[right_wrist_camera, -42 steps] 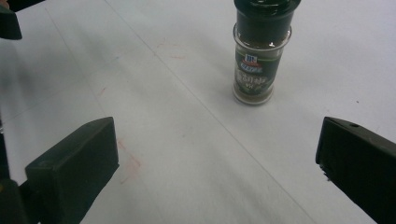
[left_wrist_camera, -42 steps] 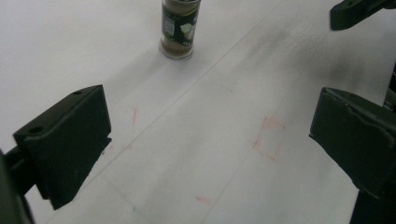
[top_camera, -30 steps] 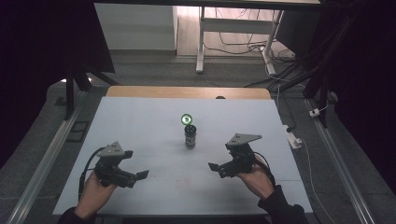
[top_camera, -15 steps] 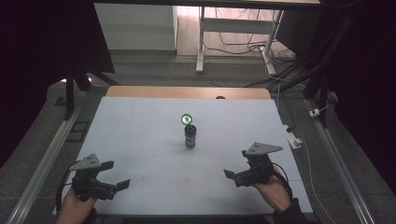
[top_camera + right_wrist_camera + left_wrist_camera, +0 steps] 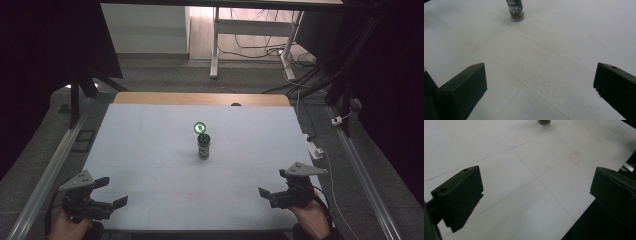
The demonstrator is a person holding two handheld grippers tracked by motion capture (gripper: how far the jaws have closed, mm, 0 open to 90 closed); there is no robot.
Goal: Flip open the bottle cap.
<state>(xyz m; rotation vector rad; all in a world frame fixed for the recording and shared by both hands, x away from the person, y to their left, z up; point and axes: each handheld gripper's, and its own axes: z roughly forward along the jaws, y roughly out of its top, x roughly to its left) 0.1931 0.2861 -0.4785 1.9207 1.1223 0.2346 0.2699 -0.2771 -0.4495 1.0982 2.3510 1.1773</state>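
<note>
bottle (image 5: 204,145): stood upright at the centre of the white table (image 5: 150,150), a green cap (image 5: 200,127) laid just behind it | left gripper (image 5: 111,192): held at lower left of the frame, jaws spread wide, nothing gripped | right gripper (image 5: 270,192): held at lower right, jaws spread wide, nothing gripped | both kept well apart from the bottle

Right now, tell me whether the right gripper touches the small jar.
Apart. The high view shows bare white table between the right gripper and the small jar, which stands mid-table.
</note>
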